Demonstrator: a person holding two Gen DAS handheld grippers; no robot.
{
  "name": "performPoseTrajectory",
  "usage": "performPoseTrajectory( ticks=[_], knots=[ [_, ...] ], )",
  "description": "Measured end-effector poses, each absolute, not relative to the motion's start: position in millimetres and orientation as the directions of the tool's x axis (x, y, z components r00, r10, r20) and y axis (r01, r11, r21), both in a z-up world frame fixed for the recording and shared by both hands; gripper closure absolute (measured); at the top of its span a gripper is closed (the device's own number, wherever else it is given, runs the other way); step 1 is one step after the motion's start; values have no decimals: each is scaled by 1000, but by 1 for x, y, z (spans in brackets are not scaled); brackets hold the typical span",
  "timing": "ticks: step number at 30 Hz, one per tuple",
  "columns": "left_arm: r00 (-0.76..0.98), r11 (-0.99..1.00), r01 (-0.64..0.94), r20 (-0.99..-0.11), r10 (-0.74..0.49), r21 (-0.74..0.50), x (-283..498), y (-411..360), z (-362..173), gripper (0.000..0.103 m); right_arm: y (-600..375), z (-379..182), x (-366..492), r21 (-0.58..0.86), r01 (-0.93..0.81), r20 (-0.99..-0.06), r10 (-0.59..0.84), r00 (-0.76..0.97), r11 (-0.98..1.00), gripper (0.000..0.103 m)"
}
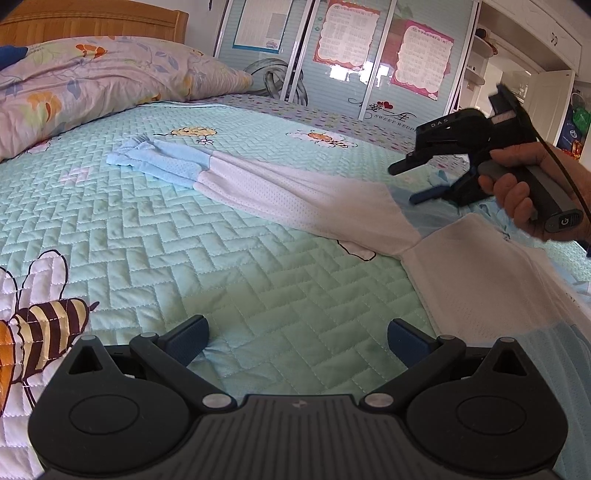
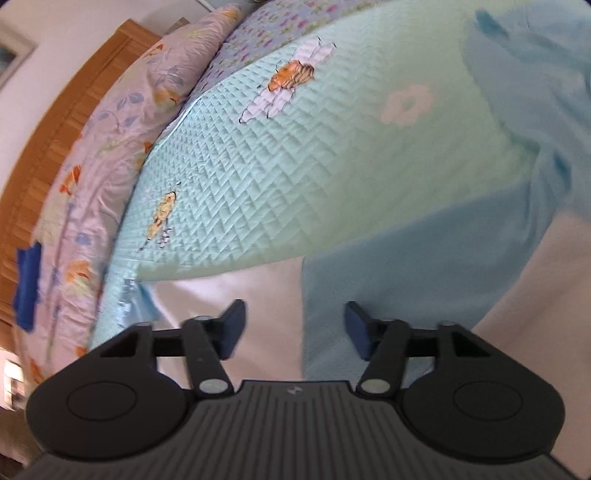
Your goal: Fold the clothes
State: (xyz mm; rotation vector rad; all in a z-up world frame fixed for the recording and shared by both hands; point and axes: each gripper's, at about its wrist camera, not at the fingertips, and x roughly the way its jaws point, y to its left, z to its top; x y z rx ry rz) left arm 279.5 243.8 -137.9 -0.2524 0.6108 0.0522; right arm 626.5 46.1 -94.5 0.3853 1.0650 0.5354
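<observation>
A white and light-blue mesh top [image 1: 476,280] lies on the mint quilted bed cover [image 1: 207,236]. One long sleeve [image 1: 280,188] stretches away to the left and ends in a blue cuff [image 1: 144,158]. My left gripper [image 1: 297,338] hovers low over bare quilt just left of the top's body, open and empty. A hand holds my right gripper [image 1: 408,184] above the shoulder of the top, with its jaws apart. In the right wrist view the right gripper [image 2: 295,323] is open over the white cloth [image 2: 258,291] and a blue panel [image 2: 373,273], pinching nothing.
A floral pillow [image 1: 85,81] and a wooden headboard [image 1: 92,22] lie at the far left end of the bed. Wardrobe doors with posters [image 1: 347,37] stand beyond the bed. More bunched blue cloth [image 2: 532,96] lies at the right in the right wrist view.
</observation>
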Motion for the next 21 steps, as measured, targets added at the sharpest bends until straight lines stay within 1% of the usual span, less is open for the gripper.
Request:
performPoseTrajectory(
  ticks=[1, 3, 4, 6, 7, 9, 11, 15, 18, 21],
  knots=[
    [820, 967, -122, -572, -27, -222, 279, 244, -138, 1, 52, -85, 628, 467, -290, -733, 549, 402, 836, 53],
    [821, 966, -122, -570, -31, -228, 279, 245, -138, 1, 67, -65, 630, 249, -439, -764, 454, 459, 863, 53],
    [821, 966, -122, -570, -31, -229, 279, 246, -138, 1, 72, -60, 633, 171, -510, -789, 427, 442, 843, 53],
    [819, 967, -122, -573, -29, -223, 280, 245, -138, 1, 78, -56, 639, 84, -638, -840, 398, 368, 766, 57],
    [818, 968, -123, -574, -26, -218, 280, 244, -138, 1, 82, -54, 639, 45, -693, -849, 393, 354, 719, 59],
    [818, 969, -123, -575, -25, -216, 280, 244, -138, 1, 93, -52, 635, -59, -804, -852, 391, 350, 592, 59],
    [819, 967, -122, -572, -29, -223, 280, 245, -138, 1, 104, -55, 630, -139, -879, -861, 383, 334, 456, 59],
    [819, 968, -122, -573, -28, -221, 280, 245, -138, 1, 122, -75, 625, -208, -944, -896, 338, 289, 255, 59],
    [820, 966, -122, -572, -31, -227, 280, 246, -138, 1, 128, -86, 629, -198, -962, -912, 324, 251, 188, 62],
    [820, 966, -122, -572, -32, -228, 280, 246, -138, 1, 133, -93, 633, -190, -971, -926, 301, 226, 144, 62]
  ],
)
